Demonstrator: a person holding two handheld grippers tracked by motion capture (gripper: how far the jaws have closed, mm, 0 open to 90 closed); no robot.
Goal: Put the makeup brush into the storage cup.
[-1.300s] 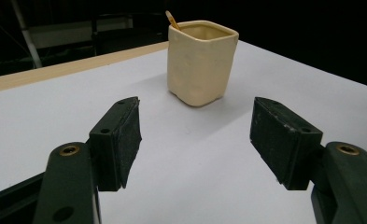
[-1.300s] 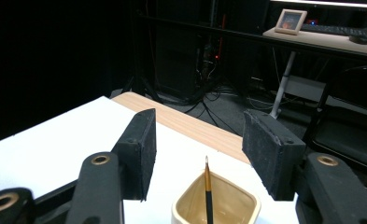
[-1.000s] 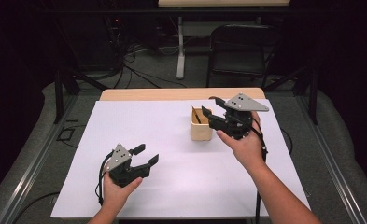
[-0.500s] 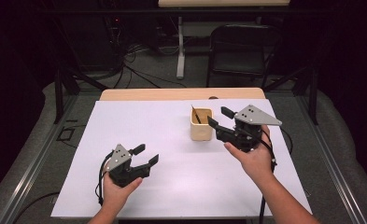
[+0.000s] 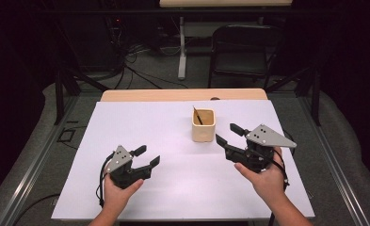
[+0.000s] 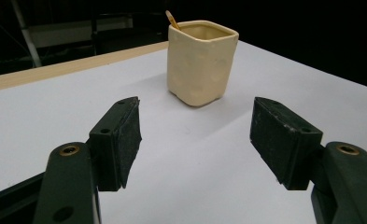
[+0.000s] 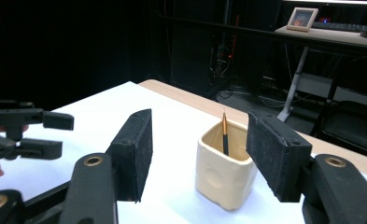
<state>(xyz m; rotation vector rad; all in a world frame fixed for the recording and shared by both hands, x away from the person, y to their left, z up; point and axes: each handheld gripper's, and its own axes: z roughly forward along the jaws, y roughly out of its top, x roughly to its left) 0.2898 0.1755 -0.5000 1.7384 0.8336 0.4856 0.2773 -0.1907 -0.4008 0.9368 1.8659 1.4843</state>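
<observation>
The white surface (image 5: 173, 141) carries a cream cup (image 5: 203, 125) toward its far middle, unmoved since earlier, a dark pencil (image 5: 197, 115) standing in it. The right tongs (image 5: 229, 135), just been opening and empty, have drawn back from the cup toward the person. The left tongs (image 5: 147, 155) hang released, unmoved. No writing is legible.

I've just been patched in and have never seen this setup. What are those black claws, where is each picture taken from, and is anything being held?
No robot here: a person holds a two-jaw gripper in each hand. The high view looks down on the white table; the other two come from cameras riding on each gripper. The left gripper rests open and empty near the front edge. The right gripper, jaws just been opening, sits beside the cream cup with nothing between them. A thin pencil stands inside that cup. Nothing is held.
</observation>
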